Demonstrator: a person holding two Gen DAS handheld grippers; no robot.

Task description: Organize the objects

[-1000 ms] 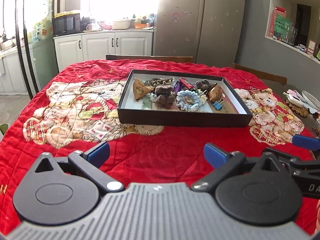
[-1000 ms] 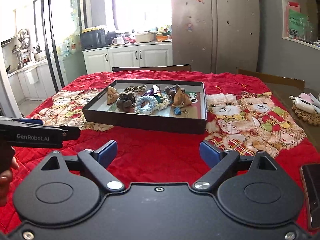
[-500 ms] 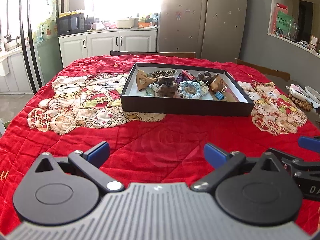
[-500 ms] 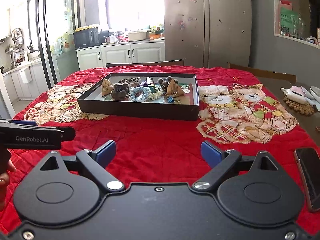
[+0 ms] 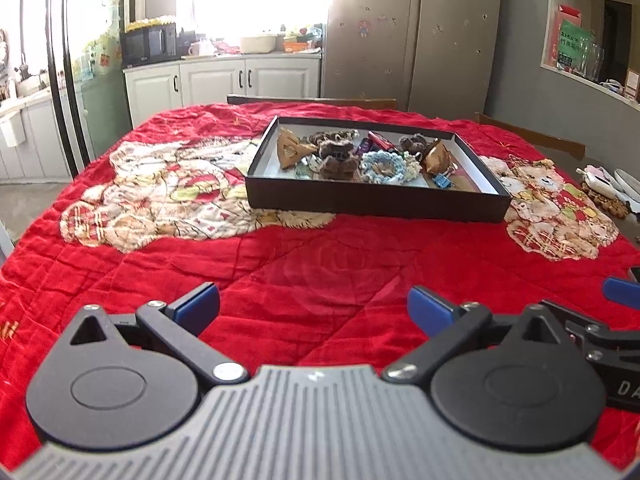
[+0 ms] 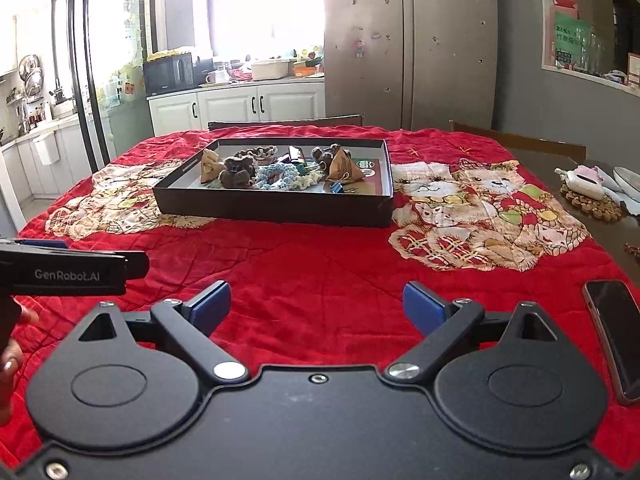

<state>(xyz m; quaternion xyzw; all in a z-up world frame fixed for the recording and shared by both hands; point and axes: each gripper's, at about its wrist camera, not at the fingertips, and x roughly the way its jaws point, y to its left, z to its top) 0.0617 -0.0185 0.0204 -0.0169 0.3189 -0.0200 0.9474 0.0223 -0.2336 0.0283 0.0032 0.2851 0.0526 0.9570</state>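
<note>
A home kitchen is showing: white cabinets (image 5: 248, 80), a microwave (image 5: 150, 44) and a steel fridge (image 5: 412, 32) are standing behind the worktop (image 5: 320, 248).

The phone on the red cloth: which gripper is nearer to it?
Right. The phone lies just beside the right gripper, off its right finger. The left gripper is farther away, on the other side of the right one.

- Quilted red cloth (image 6: 320, 264) on the worktop: velvety, soft sheen.
- Tray (image 6: 280, 209): matt dark cardboard.
- Ring (image 5: 380, 166) inside: crocheted blue yarn.
- Phone (image 6: 612, 332): glossy glass.
- Fingers (image 6: 418, 306): matt blue pads, black plastic links.
</note>
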